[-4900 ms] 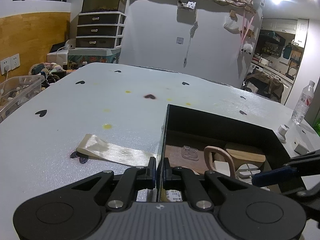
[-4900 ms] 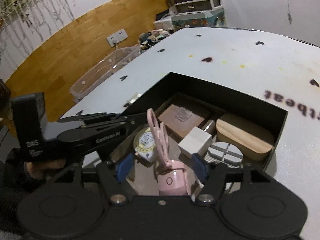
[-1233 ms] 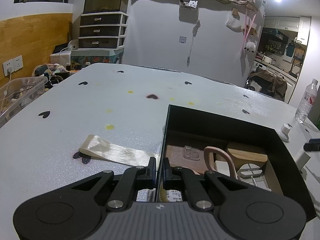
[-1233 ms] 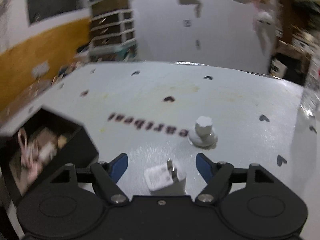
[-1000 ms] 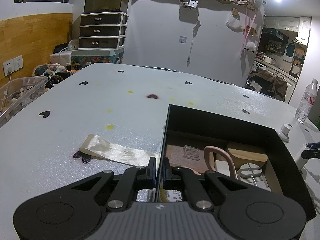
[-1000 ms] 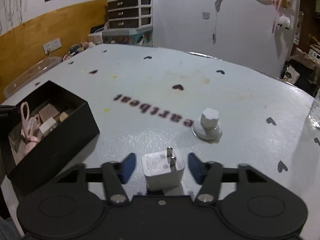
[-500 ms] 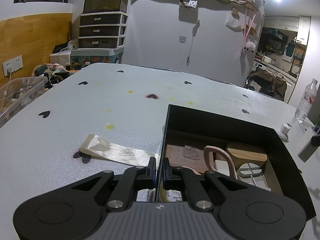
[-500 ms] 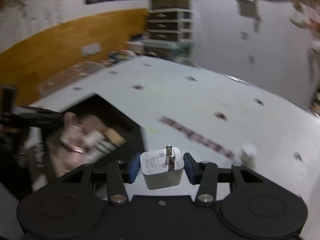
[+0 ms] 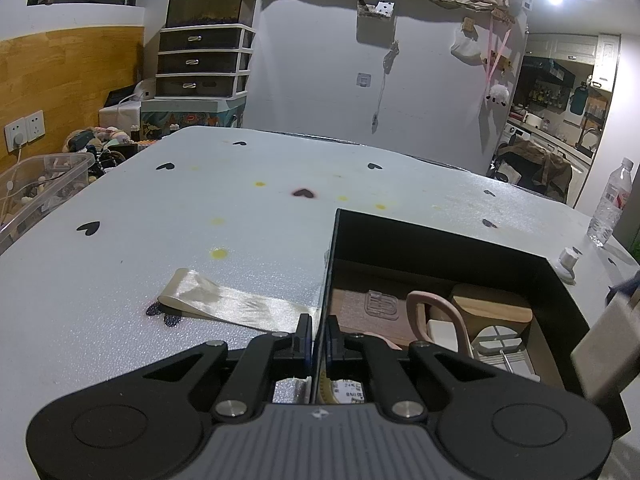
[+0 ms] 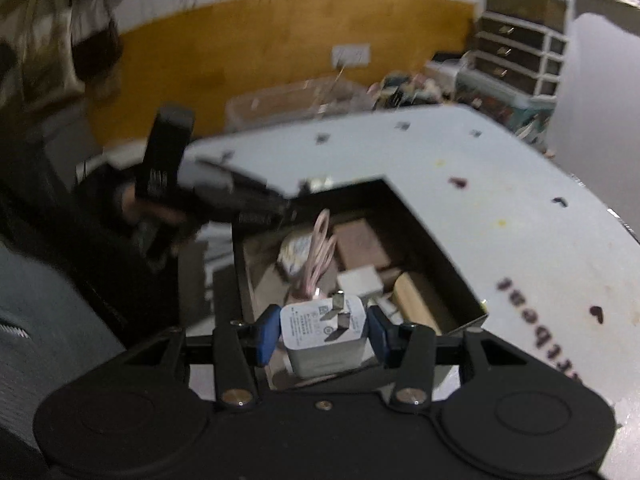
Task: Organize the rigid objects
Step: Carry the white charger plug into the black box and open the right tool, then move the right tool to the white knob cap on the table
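Right gripper point(image 10: 322, 338) clamps a small white plastic plug charger point(image 10: 325, 334) by its flat sides; light, stiff, slippery; left gripper point(image 9: 319, 338) pinches the black box's wall point(image 9: 325, 280).

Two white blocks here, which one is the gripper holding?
The white charger with metal prongs, clamped between the right gripper's blue pads above the black box. The plain white cube lies inside the box, untouched.

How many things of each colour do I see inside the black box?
Pink: 1, scissors
White: 2, cube, tape measure
Brown: 1, flat pad
Wood: 1, block
Grey: 1, slotted disc
Total: 6 visible
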Available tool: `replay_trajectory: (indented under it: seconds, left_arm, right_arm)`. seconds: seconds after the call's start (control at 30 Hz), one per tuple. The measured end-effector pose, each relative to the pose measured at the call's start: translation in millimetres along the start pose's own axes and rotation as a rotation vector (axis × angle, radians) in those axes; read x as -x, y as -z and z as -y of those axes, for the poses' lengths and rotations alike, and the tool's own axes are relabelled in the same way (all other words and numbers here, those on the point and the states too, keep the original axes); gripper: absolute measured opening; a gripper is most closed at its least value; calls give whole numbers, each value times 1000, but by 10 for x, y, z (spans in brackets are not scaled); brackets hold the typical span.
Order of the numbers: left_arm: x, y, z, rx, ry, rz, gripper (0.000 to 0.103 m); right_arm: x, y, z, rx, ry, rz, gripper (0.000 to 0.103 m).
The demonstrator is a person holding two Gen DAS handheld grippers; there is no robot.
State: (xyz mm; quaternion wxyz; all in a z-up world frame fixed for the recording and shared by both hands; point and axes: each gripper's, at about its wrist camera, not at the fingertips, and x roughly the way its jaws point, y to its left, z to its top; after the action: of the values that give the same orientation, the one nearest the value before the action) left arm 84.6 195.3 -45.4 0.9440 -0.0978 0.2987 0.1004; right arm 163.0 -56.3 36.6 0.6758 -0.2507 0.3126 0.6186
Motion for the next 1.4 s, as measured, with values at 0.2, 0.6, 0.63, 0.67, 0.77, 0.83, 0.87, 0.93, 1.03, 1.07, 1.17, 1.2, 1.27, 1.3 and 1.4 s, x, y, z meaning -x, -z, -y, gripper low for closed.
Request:
replay_trajectory:
  seconds: [0.2, 0.6, 0.63, 0.67, 0.77, 0.83, 0.87, 0.93, 1.03, 1.07, 1.17, 1.2, 1.27, 1.3, 1.4]
  left_arm:
    - [0, 6, 23, 0, 0, 0, 6]
    - [1, 5, 19, 0, 0, 0, 6]
    - [1, 4, 17, 0, 0, 0, 6]
    - [1, 9, 24, 1, 0, 0, 6]
    - [1, 2, 16, 0, 0, 0, 6]
    - [0, 5, 20, -1, 0, -1, 6]
    - [-7, 2, 21, -1, 0, -1, 6]
    - [-7, 2, 21, 0, 0, -1, 6]
    - [-7, 1, 21, 0, 0, -1, 6]
    - [-7, 1, 20, 0, 0, -1, 6]
    - [-7, 0, 20, -1, 0, -2, 6]
    - [-8, 4, 26, -2, -1, -2, 6]
    - [-7, 3, 25, -2, -1, -2, 6]
    - [-7, 1, 21, -1, 0, -2, 6]
    - [-3, 3, 18, -2, -2, -2, 6]
  right_arm:
    - [-143, 4, -40, 39, -28, -91, 47]
    - [-224, -7, -67, 26, -62, -125, 61]
    - [-225, -8, -74, 29, -60, -128, 61]
    - [-231, -7, -80, 30, -60, -132, 61]
    - [-236, -7, -87, 27, -60, -132, 61]
    - [-232, -12, -91, 28, -54, -130, 63]
    - [-232, -10, -88, 27, -53, -129, 63]
    - [-229, -11, -89, 29, -55, -126, 67]
    - [-225, -11, -105, 35, -44, -122, 74]
    - [-217, -13, -107, 37, -37, -119, 75]
    - [-180, -29, -107, 37, -21, -102, 78]
    - [-161, -37, -106, 36, -16, -93, 82]
    - [-110, -59, -96, 28, -8, -68, 85]
    - [-82, -72, -89, 23, -2, -54, 87]
    - [18, -114, -61, 6, 29, 0, 95]
